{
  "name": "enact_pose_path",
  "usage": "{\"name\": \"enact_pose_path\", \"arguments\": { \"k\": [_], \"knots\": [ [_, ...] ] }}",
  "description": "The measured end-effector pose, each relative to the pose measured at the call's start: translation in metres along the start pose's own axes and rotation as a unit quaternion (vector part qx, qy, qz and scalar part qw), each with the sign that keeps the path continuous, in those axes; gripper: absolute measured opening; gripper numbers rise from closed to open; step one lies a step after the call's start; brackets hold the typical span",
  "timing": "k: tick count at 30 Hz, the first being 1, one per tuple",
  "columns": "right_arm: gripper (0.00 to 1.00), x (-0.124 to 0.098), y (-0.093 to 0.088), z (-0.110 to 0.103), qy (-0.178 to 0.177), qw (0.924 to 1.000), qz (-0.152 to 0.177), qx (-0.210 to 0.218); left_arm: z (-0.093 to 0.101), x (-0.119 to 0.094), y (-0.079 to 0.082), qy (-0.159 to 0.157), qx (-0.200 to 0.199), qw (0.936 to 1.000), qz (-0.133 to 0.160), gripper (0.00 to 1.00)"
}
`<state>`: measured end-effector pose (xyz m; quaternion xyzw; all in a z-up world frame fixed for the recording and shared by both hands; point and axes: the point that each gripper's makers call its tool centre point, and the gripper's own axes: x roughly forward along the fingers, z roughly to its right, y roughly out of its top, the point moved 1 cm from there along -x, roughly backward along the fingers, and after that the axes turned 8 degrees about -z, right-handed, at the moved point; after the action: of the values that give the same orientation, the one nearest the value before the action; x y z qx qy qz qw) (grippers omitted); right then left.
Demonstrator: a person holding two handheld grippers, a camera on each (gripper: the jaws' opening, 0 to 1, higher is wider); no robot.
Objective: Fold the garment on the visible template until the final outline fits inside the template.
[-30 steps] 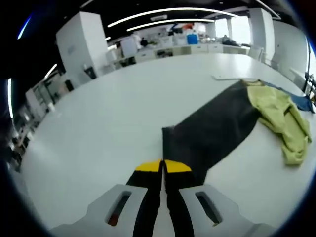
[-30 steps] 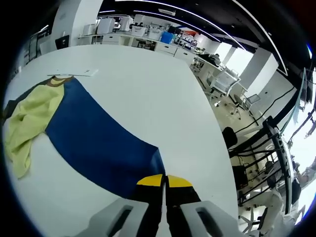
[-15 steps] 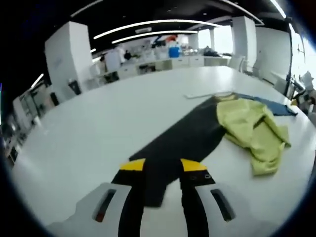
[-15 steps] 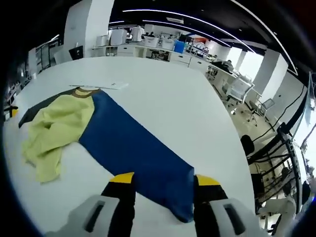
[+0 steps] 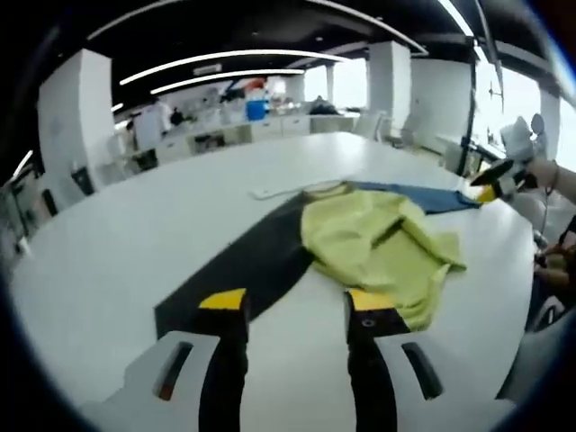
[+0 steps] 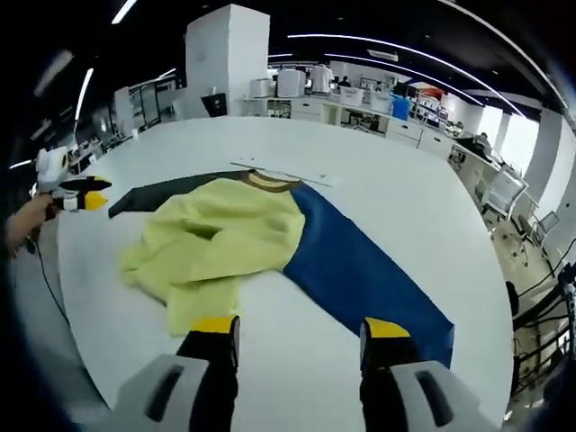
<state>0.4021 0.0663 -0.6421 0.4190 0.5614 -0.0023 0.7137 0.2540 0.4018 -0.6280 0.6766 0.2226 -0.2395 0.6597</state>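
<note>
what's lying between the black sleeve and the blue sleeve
The crumpled yellow body of the garment lies between the black sleeve and the blue sleeve on the white table, seen in the right gripper view.

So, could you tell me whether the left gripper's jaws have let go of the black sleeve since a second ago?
Yes. The left gripper was shut on the black sleeve's end; its jaws now stand apart, and the sleeve lies flat on the white table.

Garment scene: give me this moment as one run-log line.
left gripper: open, above table | right gripper: open | garment: yellow body bunched, black sleeve and blue sleeve spread flat | fold: not done
</note>
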Motion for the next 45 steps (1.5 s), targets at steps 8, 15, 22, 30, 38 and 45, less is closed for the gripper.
{"name": "enact_pose_path", "arguments": {
  "k": [8, 15, 22, 30, 38, 45],
  "knots": [
    [0.53, 0.013, 0.002, -0.043, 0.037, 0.9982, -0.002, -0.047, 0.027, 0.010, -0.010, -0.036, 0.011, 0.9992, -0.014, 0.42],
    [0.51, 0.029, 0.000, -0.079, 0.081, 0.9940, 0.008, -0.073, 0.045, 0.021, -0.020, -0.062, 0.006, 0.9977, -0.028, 0.40],
    [0.47, 0.039, -0.001, -0.098, 0.094, 0.9927, 0.013, -0.074, 0.052, 0.030, -0.032, -0.063, 0.007, 0.9971, -0.042, 0.37],
    [0.41, 0.054, -0.013, -0.109, 0.095, 0.9921, -0.002, -0.082, 0.064, 0.041, -0.040, -0.078, 0.007, 0.9954, -0.055, 0.35],
    [0.28, 0.066, -0.024, -0.109, 0.086, 0.9928, -0.015, -0.082, 0.070, 0.049, -0.053, -0.083, 0.017, 0.9936, -0.075, 0.31],
    [0.19, 0.068, -0.026, -0.110, 0.084, 0.9927, -0.016, -0.086, 0.072, 0.053, -0.059, -0.088, 0.021, 0.9919, -0.090, 0.26]
  ]
}}
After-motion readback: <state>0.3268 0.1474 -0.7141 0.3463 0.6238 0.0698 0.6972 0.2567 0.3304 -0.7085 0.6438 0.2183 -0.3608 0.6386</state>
